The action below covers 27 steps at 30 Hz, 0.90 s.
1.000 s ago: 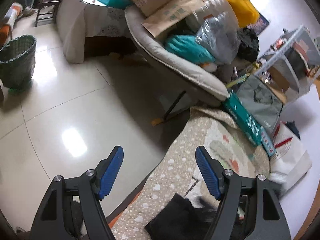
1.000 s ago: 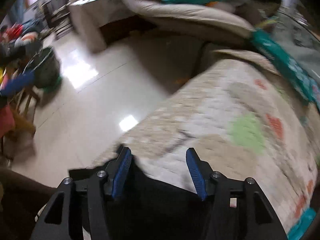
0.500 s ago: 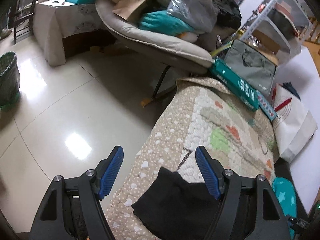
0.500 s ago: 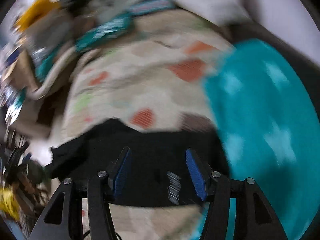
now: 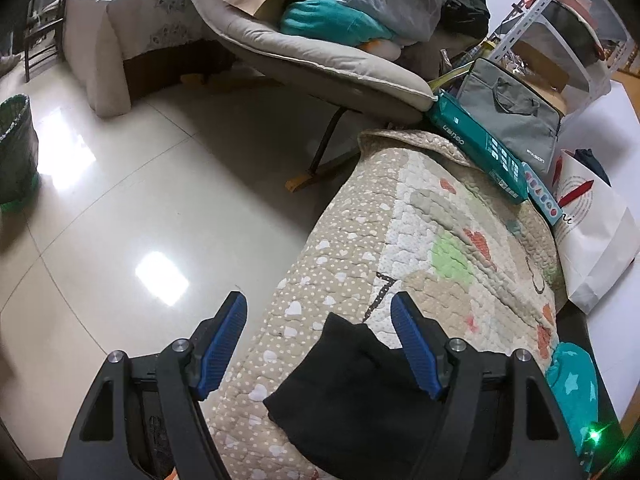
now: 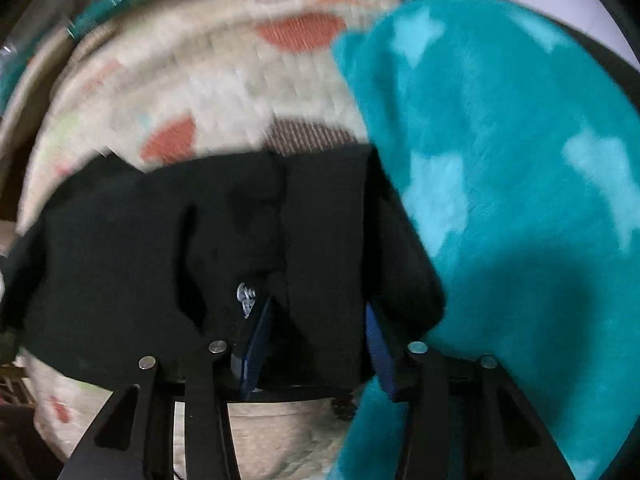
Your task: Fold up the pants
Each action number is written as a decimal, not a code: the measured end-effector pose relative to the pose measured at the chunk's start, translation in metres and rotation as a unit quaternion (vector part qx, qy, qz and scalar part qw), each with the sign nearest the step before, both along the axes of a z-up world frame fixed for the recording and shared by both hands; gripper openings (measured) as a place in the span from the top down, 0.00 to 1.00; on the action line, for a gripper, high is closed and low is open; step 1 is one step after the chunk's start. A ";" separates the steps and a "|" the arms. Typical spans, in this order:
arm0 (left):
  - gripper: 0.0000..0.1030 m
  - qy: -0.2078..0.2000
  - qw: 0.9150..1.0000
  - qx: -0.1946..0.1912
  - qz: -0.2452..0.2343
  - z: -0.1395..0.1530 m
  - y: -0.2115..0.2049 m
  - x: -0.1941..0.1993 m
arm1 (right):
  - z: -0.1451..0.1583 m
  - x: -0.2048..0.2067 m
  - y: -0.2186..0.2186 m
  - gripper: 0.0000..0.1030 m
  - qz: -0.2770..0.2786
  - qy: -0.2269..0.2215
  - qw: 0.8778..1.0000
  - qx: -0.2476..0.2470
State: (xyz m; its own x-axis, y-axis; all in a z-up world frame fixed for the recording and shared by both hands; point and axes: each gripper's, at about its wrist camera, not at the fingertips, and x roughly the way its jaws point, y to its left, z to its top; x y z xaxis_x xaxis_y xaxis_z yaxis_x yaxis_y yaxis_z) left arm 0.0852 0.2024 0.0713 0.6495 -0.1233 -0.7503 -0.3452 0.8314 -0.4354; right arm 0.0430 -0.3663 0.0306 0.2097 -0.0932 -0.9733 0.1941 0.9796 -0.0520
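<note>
The black pants (image 5: pixel 360 396) lie on a beige quilt (image 5: pixel 436 240) with hearts. My left gripper (image 5: pixel 320 344) is open and empty, hovering above the end of the pants. In the blurred right wrist view the pants (image 6: pixel 160 248) spread across the quilt (image 6: pixel 200 80). My right gripper (image 6: pixel 316 328) is low at their near edge, jaws apart with black cloth lying between them, not pinched.
A teal star-patterned blanket (image 6: pixel 500 180) lies right of the pants, also seen in the left wrist view (image 5: pixel 572 380). Beyond the quilt are a teal box (image 5: pixel 476 148), a grey bag (image 5: pixel 516 116), a white paper bag (image 5: pixel 592 240), a loaded lounge chair (image 5: pixel 320 52), and tiled floor (image 5: pixel 140 200).
My left gripper rose and tilted so more of the pants and quilt show. My right gripper swung from the quilt's floor side to the pants beside the teal blanket and sank onto them.
</note>
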 end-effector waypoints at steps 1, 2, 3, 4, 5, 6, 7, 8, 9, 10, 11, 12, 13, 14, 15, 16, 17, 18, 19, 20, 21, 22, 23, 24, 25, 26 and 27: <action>0.28 -0.001 1.000 0.002 -0.002 0.001 -0.001 0.000 | 0.000 0.000 0.002 0.54 0.001 -0.002 1.000 -0.006; 0.28 -0.002 1.000 0.002 -0.004 0.001 -0.002 0.001 | 0.001 -0.001 0.003 0.54 0.004 -0.002 1.000 -0.007; 0.28 -0.003 1.000 0.003 -0.005 0.002 -0.003 0.001 | 0.002 -0.003 0.005 0.59 0.007 -0.002 1.000 0.000; 0.28 -0.004 1.000 0.003 -0.007 0.003 -0.004 0.001 | 0.004 -0.005 0.005 0.66 0.009 -0.005 1.000 0.008; 0.28 -0.004 1.000 0.003 -0.007 0.003 -0.005 0.001 | 0.007 -0.007 0.004 0.68 0.010 -0.007 1.000 0.016; 0.28 -0.003 1.000 0.003 -0.007 0.003 -0.005 0.002 | 0.010 -0.008 0.003 0.80 0.009 -0.011 1.000 0.021; 0.28 -0.003 1.000 0.002 -0.008 0.003 -0.005 0.001 | 0.015 -0.010 0.001 0.86 0.007 -0.015 0.999 0.034; 0.28 -0.002 1.000 0.001 -0.008 0.003 -0.005 0.001 | 0.021 -0.012 -0.001 0.86 0.005 -0.022 0.999 0.037; 0.28 -0.002 1.000 0.002 -0.008 0.003 -0.005 0.001 | 0.029 -0.014 -0.002 0.87 0.008 -0.031 0.999 0.033; 0.28 -0.001 1.000 0.004 -0.007 0.003 -0.005 0.000 | 0.037 -0.015 -0.002 0.87 0.012 -0.037 0.999 0.026; 0.28 0.001 1.000 0.004 -0.007 0.003 -0.005 0.000 | 0.042 -0.016 -0.003 0.87 0.015 -0.038 0.999 0.019; 0.28 0.002 1.000 0.004 -0.006 0.003 -0.004 0.000 | 0.047 -0.017 -0.004 0.87 0.016 -0.037 0.999 0.009; 0.28 0.002 1.000 0.003 -0.005 0.002 -0.003 0.000 | 0.051 -0.017 -0.005 0.87 0.016 -0.033 0.999 -0.006; 0.28 0.003 1.000 0.003 -0.003 0.002 -0.002 0.000 | 0.054 -0.018 -0.007 0.87 0.015 -0.027 0.999 -0.027; 0.28 0.004 1.000 0.003 -0.001 0.001 -0.002 0.000 | 0.055 -0.016 -0.005 0.87 0.010 -0.019 0.999 -0.046; 0.28 0.005 1.000 0.001 -0.001 0.001 -0.001 0.000 | 0.055 -0.017 -0.007 0.87 0.010 -0.012 0.998 -0.068; 0.28 0.005 1.000 0.000 0.000 0.000 0.000 0.000 | 0.053 -0.016 -0.009 0.87 0.008 -0.005 0.997 -0.080; 0.28 0.006 1.000 0.000 0.001 0.000 0.000 -0.001 | 0.050 -0.015 -0.014 0.87 0.004 0.003 0.996 -0.089; 0.28 0.006 1.000 0.001 0.001 0.001 0.001 -0.001 | 0.048 -0.015 -0.018 0.87 0.000 0.010 0.995 -0.095; 0.28 0.007 1.000 0.003 0.001 0.001 0.001 0.000 | 0.046 -0.016 -0.021 0.87 -0.007 0.017 0.995 -0.094; 0.28 0.007 1.000 0.003 0.001 0.000 0.001 -0.001 | 0.044 -0.018 -0.024 0.87 -0.013 0.023 0.996 -0.090; 0.28 0.008 1.000 0.003 0.001 0.000 0.000 -0.001 | 0.042 -0.018 -0.025 0.86 -0.015 0.031 0.996 -0.088; 0.28 0.009 1.000 0.004 0.000 0.000 0.000 -0.001 | 0.040 -0.017 -0.024 0.82 -0.015 0.037 0.995 -0.087; 0.28 0.011 1.000 0.005 -0.002 -0.001 -0.001 -0.001 | 0.039 -0.017 -0.024 0.74 -0.012 0.041 0.996 -0.084; 0.28 0.012 1.000 0.007 -0.003 -0.001 -0.001 -0.001 | 0.041 -0.018 -0.024 0.71 -0.009 0.044 0.996 -0.082; 0.28 0.015 1.000 0.009 -0.004 -0.002 -0.002 -0.001 | 0.044 -0.019 -0.024 0.61 -0.007 0.045 0.996 -0.078; 0.28 0.017 1.000 0.010 -0.004 -0.002 -0.002 0.000 | 0.048 -0.021 -0.024 0.46 -0.006 0.042 0.996 -0.074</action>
